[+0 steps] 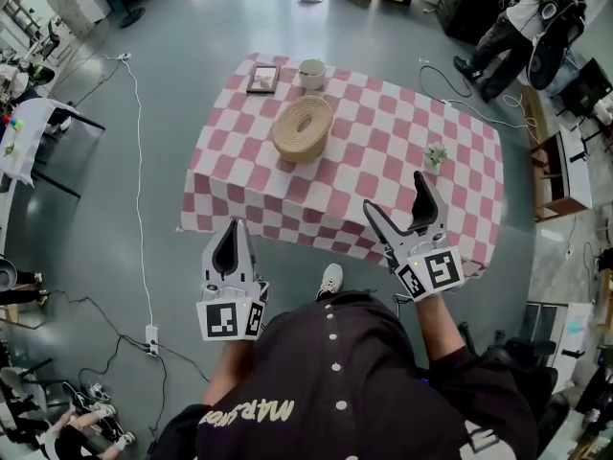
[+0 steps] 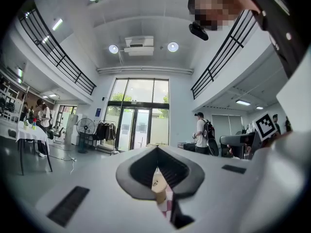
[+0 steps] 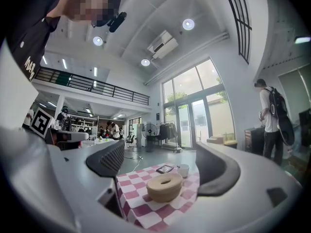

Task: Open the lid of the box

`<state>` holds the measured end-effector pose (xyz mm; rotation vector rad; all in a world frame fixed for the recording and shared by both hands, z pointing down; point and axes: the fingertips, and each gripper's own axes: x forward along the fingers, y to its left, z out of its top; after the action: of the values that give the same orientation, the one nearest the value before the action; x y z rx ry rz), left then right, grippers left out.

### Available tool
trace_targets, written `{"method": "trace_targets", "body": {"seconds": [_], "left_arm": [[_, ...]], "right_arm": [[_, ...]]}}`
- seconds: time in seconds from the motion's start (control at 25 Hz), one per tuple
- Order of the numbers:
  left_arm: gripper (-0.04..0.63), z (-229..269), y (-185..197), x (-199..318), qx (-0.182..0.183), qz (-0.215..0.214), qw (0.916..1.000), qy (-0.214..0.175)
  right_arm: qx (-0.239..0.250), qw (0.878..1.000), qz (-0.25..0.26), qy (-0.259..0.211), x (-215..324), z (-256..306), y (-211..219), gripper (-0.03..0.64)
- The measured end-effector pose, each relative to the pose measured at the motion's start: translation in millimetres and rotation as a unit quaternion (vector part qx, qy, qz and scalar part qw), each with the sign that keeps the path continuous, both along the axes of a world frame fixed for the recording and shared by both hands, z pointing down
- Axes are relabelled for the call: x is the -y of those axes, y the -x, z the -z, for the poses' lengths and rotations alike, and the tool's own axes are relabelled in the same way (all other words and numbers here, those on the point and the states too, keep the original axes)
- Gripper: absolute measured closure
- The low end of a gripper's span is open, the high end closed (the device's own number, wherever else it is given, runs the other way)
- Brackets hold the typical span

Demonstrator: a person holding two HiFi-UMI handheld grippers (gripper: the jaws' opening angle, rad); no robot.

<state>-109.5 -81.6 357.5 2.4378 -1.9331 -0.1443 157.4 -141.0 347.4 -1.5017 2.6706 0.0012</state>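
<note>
A round tan woven box with its lid on sits on the table, which has a red-and-white checked cloth. Both grippers are held short of the table's near edge, apart from the box. My left gripper is shut with nothing in it. In the left gripper view only a sliver of the box and cloth shows between the jaws. My right gripper is open and empty. In the right gripper view it frames the box from a distance.
On the table's far side stand a small picture frame and a white cup; a small plant stands at the right. A cable and power strip lie on the floor at left. A person stands far right.
</note>
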Motion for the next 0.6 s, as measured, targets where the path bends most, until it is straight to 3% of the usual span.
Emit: {"method": "trace_targets", "body": {"seconds": [0.6], "left_arm": [[0.584,-7.8,-26.2,52.3,-0.004,0.037,0.9993,0.001]], "right_arm": [[-0.013,0.998,0.065,0.011,78.4,-15.8,-2.8,0.169]]}}
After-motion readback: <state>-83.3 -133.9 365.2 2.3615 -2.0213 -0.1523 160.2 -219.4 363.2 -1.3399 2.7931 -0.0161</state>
